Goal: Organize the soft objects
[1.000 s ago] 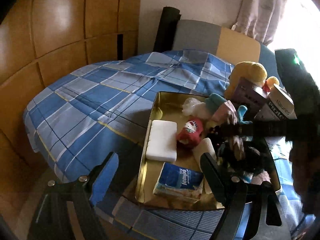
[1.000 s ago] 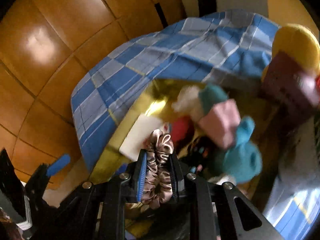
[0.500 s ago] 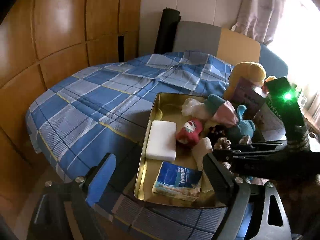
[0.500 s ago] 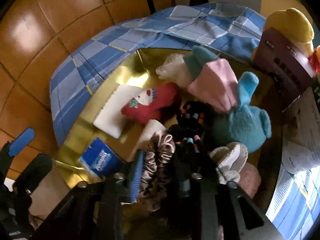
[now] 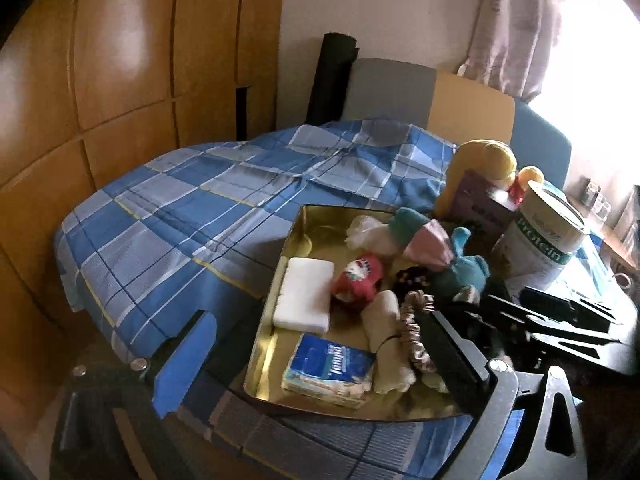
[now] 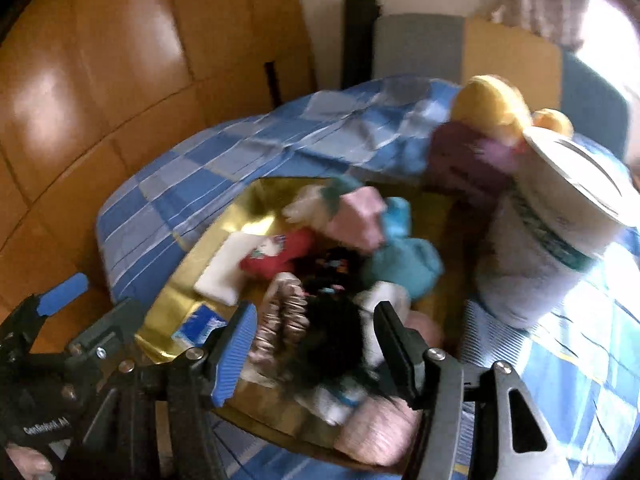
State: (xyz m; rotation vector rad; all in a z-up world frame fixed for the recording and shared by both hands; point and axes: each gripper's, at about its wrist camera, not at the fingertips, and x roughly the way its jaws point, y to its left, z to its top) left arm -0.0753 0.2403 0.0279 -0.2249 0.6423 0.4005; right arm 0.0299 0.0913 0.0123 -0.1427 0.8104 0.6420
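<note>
Left wrist view: left gripper jaws spread wide, empty, hovering at the gold tin; pink scrunchie lies inside beside the rolled cream cloth. Right wrist view (blurry): right gripper jaws apart, scrunchie between them, ungripped. It looks light, squashy, slippery; pinch across the bunched band.

Pink satin scrunchie lies in gold tin
</note>
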